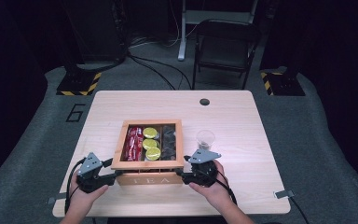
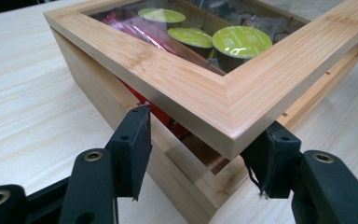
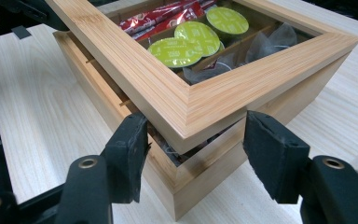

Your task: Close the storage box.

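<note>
Wooden tea box [image 1: 148, 177] sits mid-bench [image 1: 242, 121], near the front edge, long axis running 9–3 o'clock across the person. Its windowed lid [image 2: 186, 88] is lifted a crack off the base at the front, gap visible at both front corners.

Left claw [image 1: 115, 175] is at the box's front-left corner, box lying toward 3 o'clock from it; jaws spread wide, straddling the lid corner w/o gripping, holding nothing. Right claw [image 1: 181, 173] is at the front-right corner, box toward 9 o'clock; jaws likewise wide apart around the corner, nothing clamped. Both hands abt equally near, one per corner, so prob. a two-handed lid lift, w/ the hinge side likely at 12 o'clock.

Count: 1 box, 3 green-topped pods [image 3: 200, 35] in the middle compartment, a bundle of red sachets [image 1: 134, 142] in the left one (no. unclear), dark tea bags [image 1: 169, 141] on the right (can't count). 1 clear plastic cup [image 1: 205, 139] stands just beside the box at its 3 o'clock.
</note>
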Motion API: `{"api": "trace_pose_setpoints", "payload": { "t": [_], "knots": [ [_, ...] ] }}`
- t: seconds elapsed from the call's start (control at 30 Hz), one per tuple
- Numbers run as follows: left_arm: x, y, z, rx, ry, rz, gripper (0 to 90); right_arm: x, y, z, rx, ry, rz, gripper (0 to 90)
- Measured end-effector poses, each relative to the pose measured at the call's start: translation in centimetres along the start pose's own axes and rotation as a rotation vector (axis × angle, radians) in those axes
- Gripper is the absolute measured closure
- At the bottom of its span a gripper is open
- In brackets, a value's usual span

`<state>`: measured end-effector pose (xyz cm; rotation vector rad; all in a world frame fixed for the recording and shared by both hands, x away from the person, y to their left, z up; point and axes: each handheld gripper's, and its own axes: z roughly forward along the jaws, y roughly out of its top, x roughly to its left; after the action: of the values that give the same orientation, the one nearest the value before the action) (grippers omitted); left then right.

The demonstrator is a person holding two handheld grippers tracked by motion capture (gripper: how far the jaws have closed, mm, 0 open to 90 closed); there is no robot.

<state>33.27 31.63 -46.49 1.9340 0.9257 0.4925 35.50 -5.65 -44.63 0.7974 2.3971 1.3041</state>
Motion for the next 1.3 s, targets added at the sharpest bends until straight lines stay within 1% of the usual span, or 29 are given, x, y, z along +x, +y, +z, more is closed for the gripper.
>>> {"api": "trace_pose_setpoints", "payload": {
  "t": [0.17, 0.2, 0.3, 0.37, 0.47, 0.5, 0.6, 0.63, 0.7, 0.73, 0.77, 0.8, 0.83, 0.87, 0.9, 0.93, 0.97, 1.0, 1.03, 1.07, 1.1, 1.13, 1.17, 1.2, 1.3],
  "knots": [
    [0.0, -0.1, 0.2, 0.02, -0.003, 0.013, 44.5, 0.1, -0.3, 0.2, 0.008, -0.001, 0.009, 39.8],
    [-0.1, -0.2, 0.2, 0.023, -0.003, 0.009, 44.6, 0.0, -0.3, 0.3, 0.007, 0.0, 0.006, 39.7],
    [-0.1, -0.2, 0.3, 0.041, -0.002, 0.018, 44.1, 0.0, -0.4, 0.4, 0.019, 0.006, 0.001, 39.5],
    [-0.1, -0.1, 0.2, 0.047, -0.005, 0.018, 42.8, 0.0, -0.5, 0.4, 0.024, 0.005, 0.013, 39.5],
    [-0.2, -0.1, 0.2, 0.044, 0.009, 0.02, 42.7, -0.1, -0.6, 0.5, 0.025, 0.011, -0.006, 39.6],
    [-0.2, -0.1, 0.0, 0.054, 0.002, 0.025, 42.7, -0.1, -0.6, 0.5, 0.026, 0.011, -0.003, 39.6],
    [-0.3, 0.0, -0.1, 0.056, -0.011, 0.016, 42.4, 0.0, -0.6, 0.5, 0.031, 0.012, 0.0, 39.6],
    [-0.2, 0.0, -0.2, 0.058, -0.018, 0.019, 42.3, 0.0, -0.6, 0.5, 0.032, 0.013, 0.009, 39.6],
    [-0.2, 0.0, -0.2, 0.059, -0.029, 0.007, 41.9, 0.0, -0.6, 0.5, 0.035, 0.016, 0.004, 39.5],
    [-0.3, -0.1, -0.1, 0.057, -0.03, 0.001, 41.3, 0.0, -0.6, 0.5, 0.037, 0.017, 0.012, 39.5],
    [-0.4, -0.1, -0.1, 0.062, -0.034, 0.002, 40.5, 0.0, -0.6, 0.6, 0.042, 0.016, 0.015, 39.6],
    [-0.4, 0.0, -0.1, 0.069, -0.039, 0.009, 40.0, -0.1, -0.7, 0.6, 0.052, 0.025, 0.008, 39.7],
    [-0.5, 0.0, -0.1, 0.073, -0.038, 0.01, 39.6, -0.1, -0.7, 0.6, 0.053, 0.024, 0.008, 39.7],
    [-0.5, 0.0, 0.0, 0.081, -0.035, 0.016, 38.4, -0.1, -0.7, 0.7, 0.059, 0.02, 0.005, 39.7],
    [-0.5, 0.1, -0.1, 0.09, -0.041, 0.015, 38.1, -0.1, -0.7, 0.7, 0.071, 0.023, 0.004, 39.6],
    [-0.4, 0.1, 0.0, 0.102, -0.05, 0.015, 37.2, -0.1, -0.7, 0.7, 0.071, 0.022, 0.003, 38.5],
    [-0.4, 0.1, 0.1, 0.132, -0.054, 0.014, 35.8, -0.1, -0.7, 0.7, 0.073, 0.039, 0.005, 36.5],
    [-0.5, 0.0, 0.3, 0.179, -0.052, 0.034, 35.2, -0.1, -0.7, 0.6, 0.051, 0.039, 0.012, 36.8],
    [-0.7, -0.2, 0.6, 0.201, -0.037, 0.053, 34.6, -0.3, -0.5, 0.3, 0.038, 0.038, 0.01, 36.6],
    [-0.8, -0.2, 0.7, 0.183, -0.029, 0.054, 32.1, -0.4, -0.3, 0.0, 0.014, 0.031, 0.026, 36.4],
    [-0.7, -0.1, 0.6, 0.189, -0.038, 0.041, 30.8, -0.7, -0.2, -0.3, 0.0, 0.029, 0.043, 36.3],
    [-0.6, -0.1, 0.5, 0.185, -0.047, 0.025, 30.9, -1.0, -0.1, -0.5, -0.008, 0.033, 0.063, 36.1],
    [-0.4, -0.1, 0.3, 0.168, -0.055, 0.009, 31.2, -1.3, -0.1, -0.7, -0.007, 0.042, 0.078, 36.1],
    [-0.4, 0.0, 0.2, 0.161, -0.059, 0.005, 31.1, -1.5, -0.2, -0.7, -0.005, 0.039, 0.098, 36.1],
    [-0.5, 0.4, -0.3, 0.154, -0.045, 0.035, 32.2, -1.6, -0.4, -0.7, 0.009, 0.033, 0.088, 36.5]
  ]
}}
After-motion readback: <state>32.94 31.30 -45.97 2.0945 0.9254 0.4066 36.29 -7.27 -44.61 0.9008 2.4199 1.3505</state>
